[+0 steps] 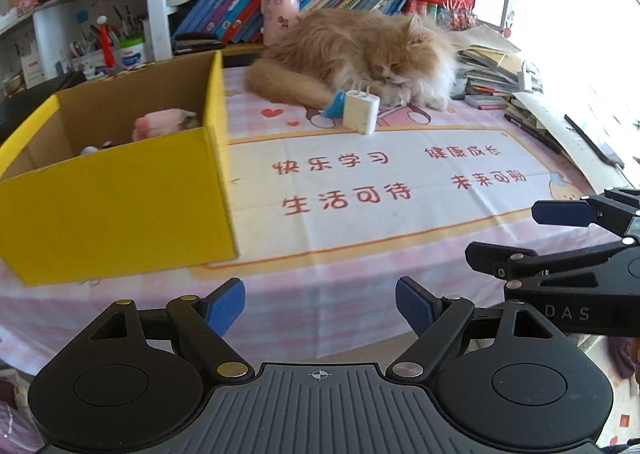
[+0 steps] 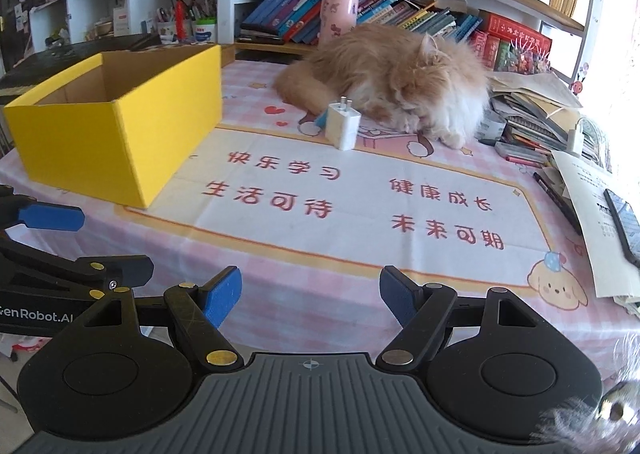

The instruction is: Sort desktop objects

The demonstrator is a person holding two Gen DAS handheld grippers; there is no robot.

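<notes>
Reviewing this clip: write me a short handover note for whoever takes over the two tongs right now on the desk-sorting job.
Left tongs: open, empty, over the near edge of the tablecloth.
Right tongs: open, empty, alongside at the same edge.
Yellow box: on the left of the desk, open top; a pink soft item and a small pale thing beside it are already inside.
White charger plug: stands prongs-up in front of the sleeping cat, with a small blue object against its left side.
Left to do: plug and blue object are not yet boxed. Approach gently, as both sit by the cat's paws and tail.
</notes>
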